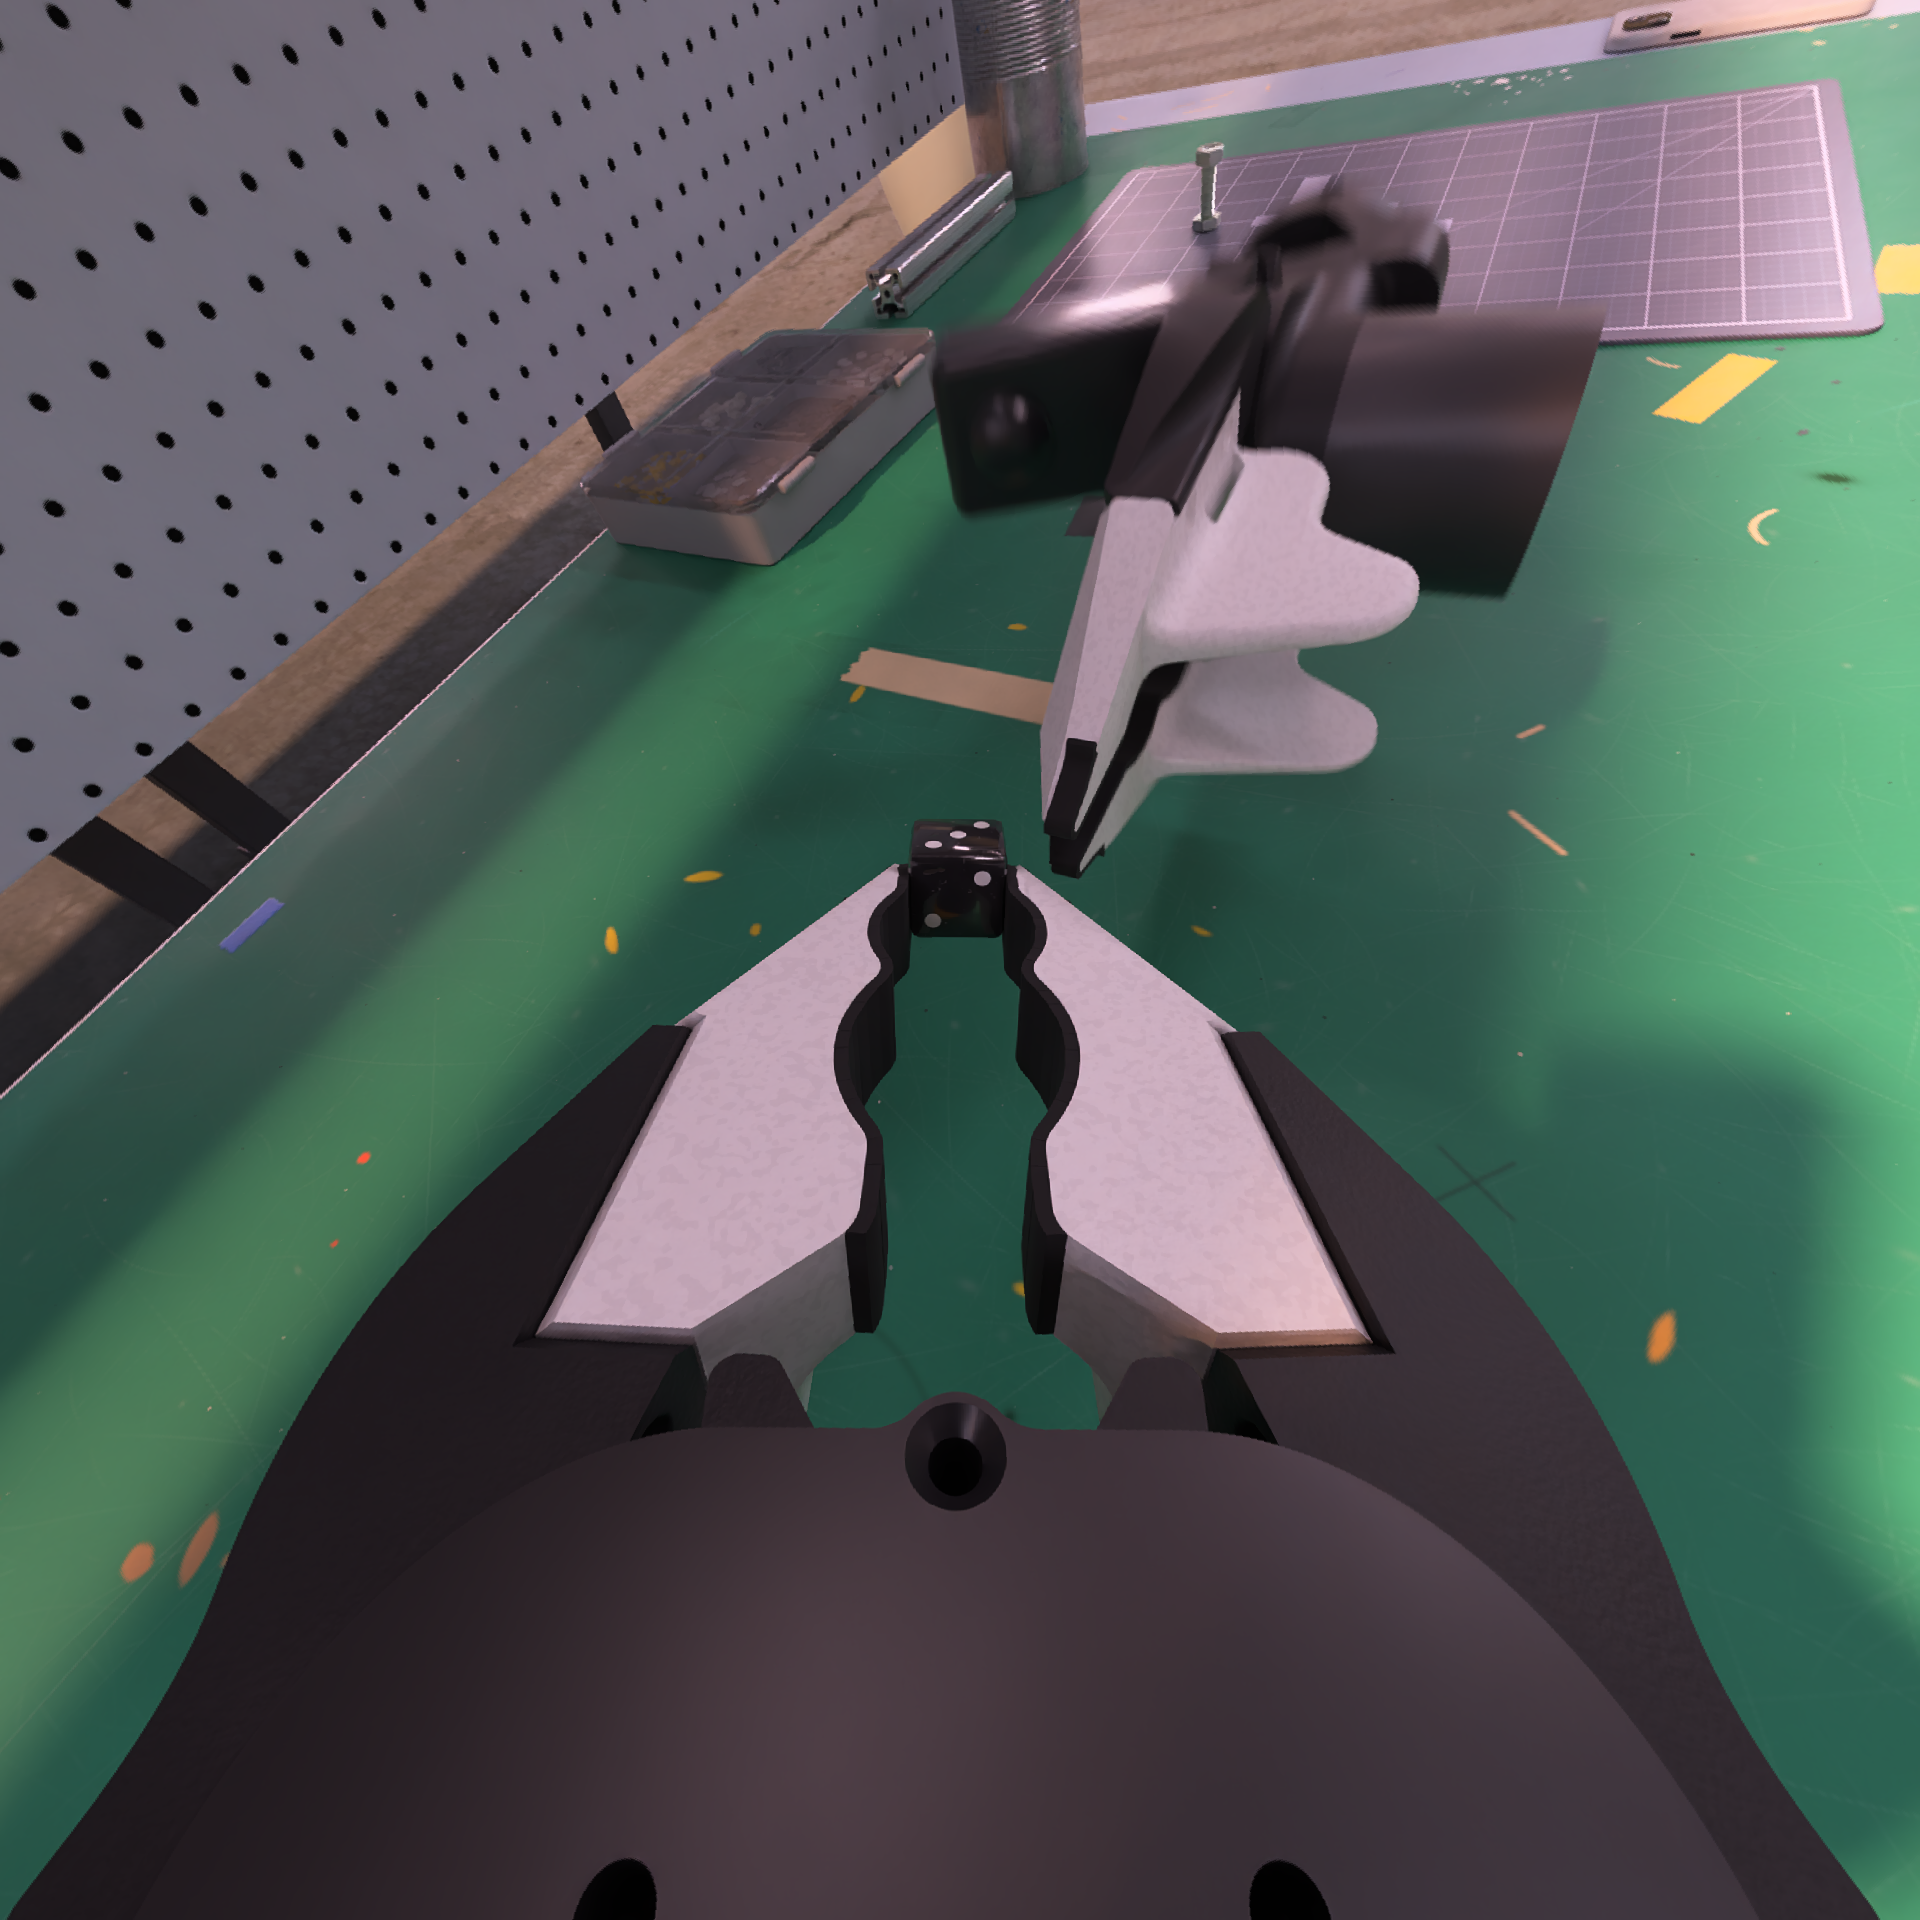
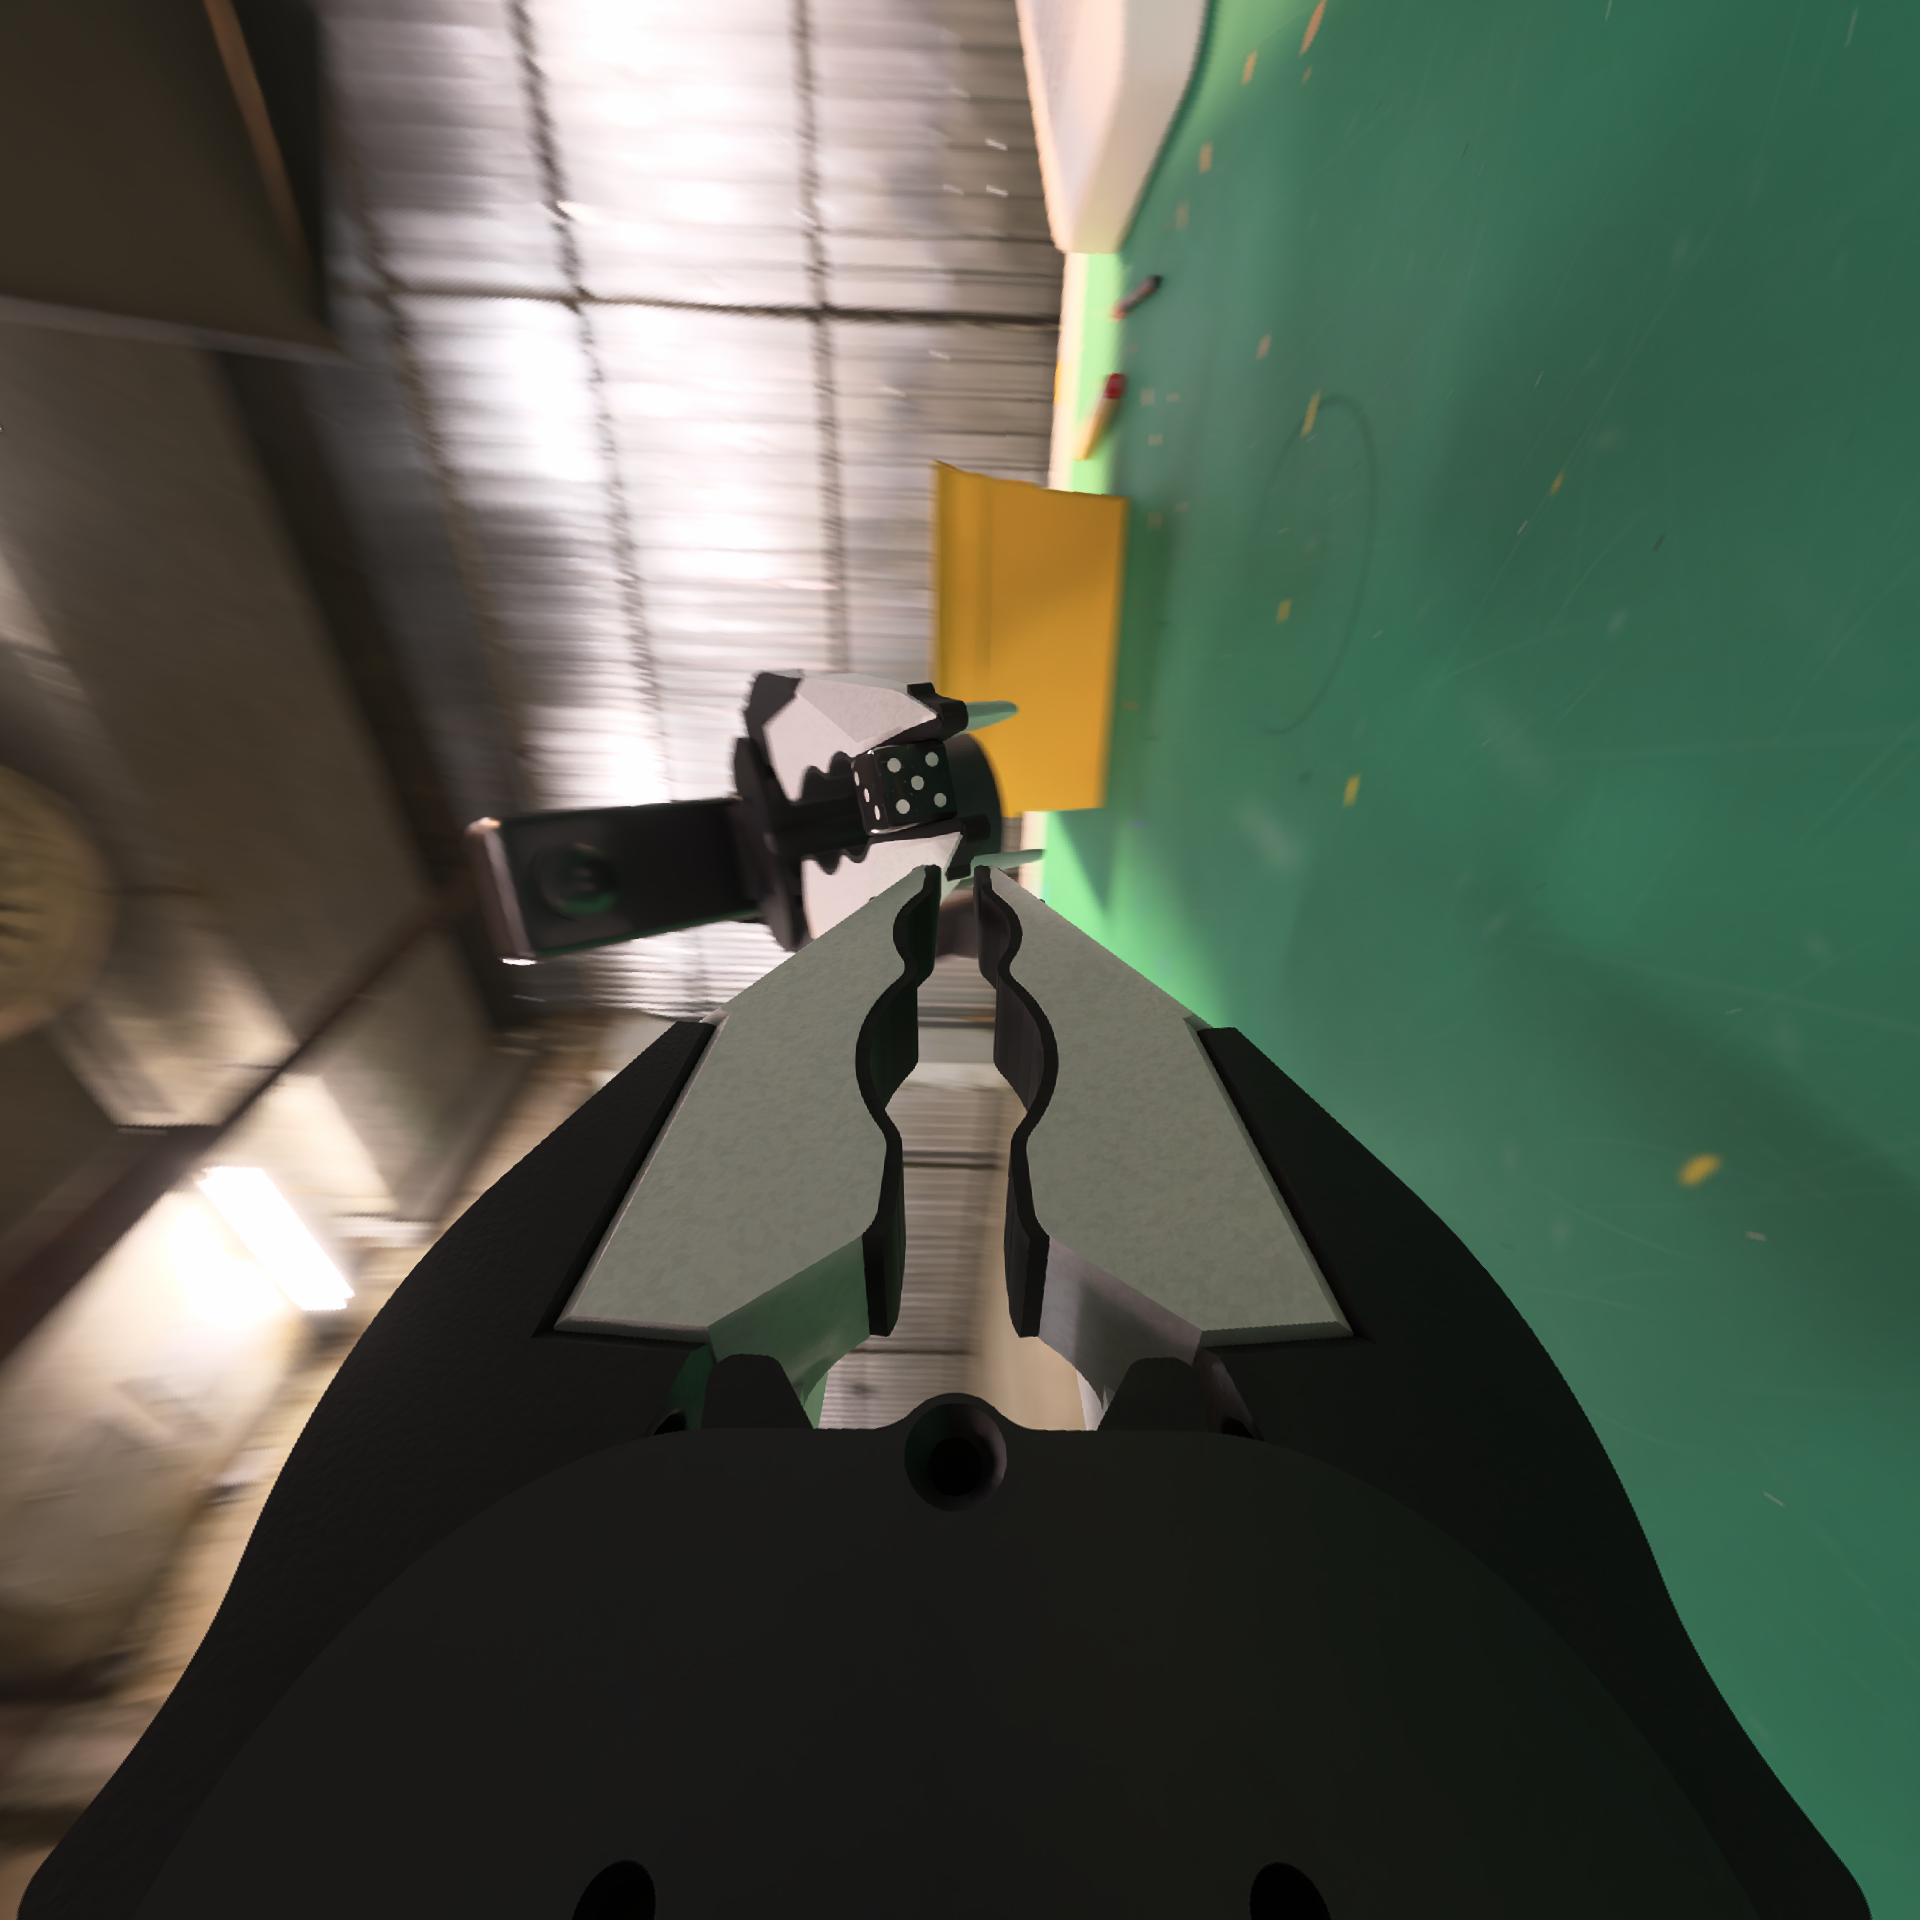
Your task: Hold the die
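A black die with white pips [image 1: 956,881] is pinched between the fingertips of my left gripper [image 1: 957,896], which is shut on it and holds it above the green mat [image 1: 1558,987]. My right gripper [image 1: 1070,847] hangs just right of the die, tips pointing down at it, a small gap apart from it. In the right wrist view, the right gripper [image 2: 952,883] is empty and almost closed, with only a narrow slit between its fingertips. Just beyond its tips are the left gripper [image 2: 902,821] and the die [image 2: 906,785].
A pegboard wall [image 1: 312,312] runs along the left. A clear parts box [image 1: 758,447], an aluminium bar [image 1: 940,244], a metal cylinder [image 1: 1023,94], and a grey cutting mat [image 1: 1610,208] with a bolt [image 1: 1208,187] lie beyond. A yellow sheet [image 2: 1029,634] hangs over the mat's edge.
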